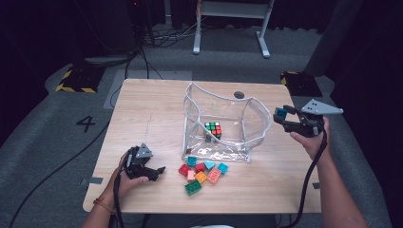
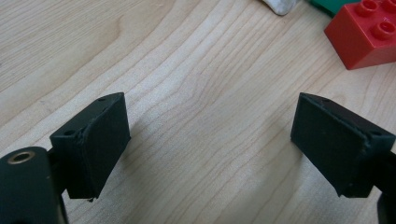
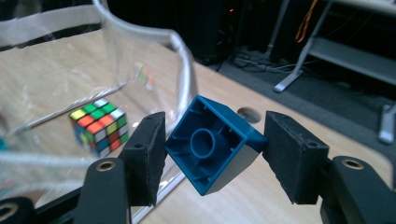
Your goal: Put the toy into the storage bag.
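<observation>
Right tongs (image 3: 212,154) pinching a blue building brick (image 3: 210,142) by two opposite corners, so it sits skewed in the grip, hollow underside toward the camera; in the high view the brick (image 1: 281,113) is held up off the surface, just outside the right wall of the clear plastic pouch (image 1: 223,124). Judgement: the height is there to carry the brick over the pouch's rim, since the pouch stands open-topped with stiff white-edged walls. A Rubik's cube (image 1: 213,130) already lies inside on the pouch floor. Left tongs (image 2: 210,140) spread, nothing between them, low over the bare wooden surface (image 1: 142,114), near the loose pile of bricks (image 1: 202,172) in front of the pouch; red brick (image 2: 364,32) just ahead, probably waiting its turn. Corner grip looks marginal, brick could twist out
</observation>
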Demonstrator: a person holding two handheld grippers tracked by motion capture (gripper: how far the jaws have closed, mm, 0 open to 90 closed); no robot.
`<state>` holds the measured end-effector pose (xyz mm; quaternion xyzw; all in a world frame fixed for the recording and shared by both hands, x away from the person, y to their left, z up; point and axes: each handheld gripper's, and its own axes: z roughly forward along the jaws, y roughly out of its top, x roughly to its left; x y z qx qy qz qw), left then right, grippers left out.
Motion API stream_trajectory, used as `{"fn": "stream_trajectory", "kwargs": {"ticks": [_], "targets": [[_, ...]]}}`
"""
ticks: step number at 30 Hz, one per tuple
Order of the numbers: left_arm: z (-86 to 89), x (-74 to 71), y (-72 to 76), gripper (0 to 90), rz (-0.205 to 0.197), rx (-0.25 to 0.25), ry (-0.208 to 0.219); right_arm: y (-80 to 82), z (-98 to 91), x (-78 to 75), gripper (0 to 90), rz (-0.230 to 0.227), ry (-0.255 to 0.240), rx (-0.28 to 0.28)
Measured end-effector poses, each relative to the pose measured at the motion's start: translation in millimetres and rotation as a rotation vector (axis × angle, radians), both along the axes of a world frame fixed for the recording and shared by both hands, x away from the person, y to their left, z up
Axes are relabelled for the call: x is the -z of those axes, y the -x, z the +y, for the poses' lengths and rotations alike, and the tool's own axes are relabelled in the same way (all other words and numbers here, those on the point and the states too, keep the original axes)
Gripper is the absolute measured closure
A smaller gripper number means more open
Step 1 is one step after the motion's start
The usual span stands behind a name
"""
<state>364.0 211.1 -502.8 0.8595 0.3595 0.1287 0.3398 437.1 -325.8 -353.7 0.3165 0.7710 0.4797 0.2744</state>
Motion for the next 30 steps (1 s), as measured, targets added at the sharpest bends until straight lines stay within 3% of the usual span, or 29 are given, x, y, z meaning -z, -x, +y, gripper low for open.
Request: {"fn": "stream_trajectory", "kwargs": {"ticks": [5, 8, 14, 23, 30], "targets": [[0.0, 0.0, 0.0, 11.8, 0.0, 0.0, 0.0, -7.1, 5.4, -19.9, 40.7, -0.03, -0.004, 0.003], [0.0, 0.0, 0.0, 11.8, 0.0, 0.0, 0.0, -11.1, 7.2, -30.9, 40.7, -0.033, -0.035, 0.002], [0.1, -0.1, -0.1, 11.8, -0.001, 0.001, -0.001, -19.8, 14.6, -44.9, 40.7, -0.044, -0.037, -0.021], [0.0, -0.1, -0.3, 11.7, -0.001, 0.0, -0.003, -27.4, 35.2, -54.8, 40.7, -0.023, -0.027, -0.132], [0.1, -0.1, -0.3, 11.7, -0.002, 0.0, -0.003, -30.9, 62.7, -51.9, 40.7, -0.005, -0.018, -0.198]]}}
